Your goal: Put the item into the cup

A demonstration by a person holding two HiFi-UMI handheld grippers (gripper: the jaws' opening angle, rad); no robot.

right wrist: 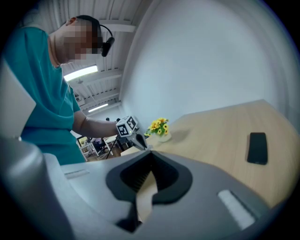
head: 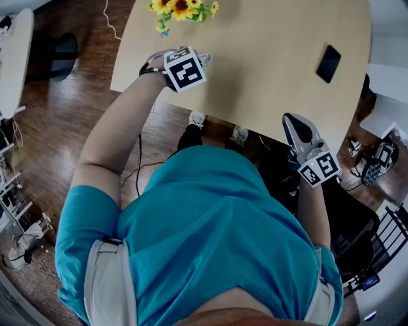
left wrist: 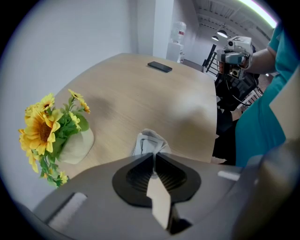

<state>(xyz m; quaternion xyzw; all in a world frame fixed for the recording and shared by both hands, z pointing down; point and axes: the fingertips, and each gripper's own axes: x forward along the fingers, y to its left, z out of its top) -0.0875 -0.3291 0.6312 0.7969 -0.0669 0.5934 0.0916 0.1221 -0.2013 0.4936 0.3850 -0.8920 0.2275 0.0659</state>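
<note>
Left gripper view: left gripper (left wrist: 153, 155) grips a crumpled white item (left wrist: 149, 141).

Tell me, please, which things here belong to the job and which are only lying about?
Belong to the job:
- crumpled white thing, pinched in the left gripper
- white pot of sunflowers, the only cup-like thing in view

Only lying about:
- black phone on the table
- right gripper, shut and empty, held beside the table

My head view looks steeply down on the table (head: 268, 51). The left gripper (left wrist: 154, 154) camera sits close over it — the right gripper (right wrist: 152, 153) camera farther back. All share the sunflowers (head: 182, 9).
</note>
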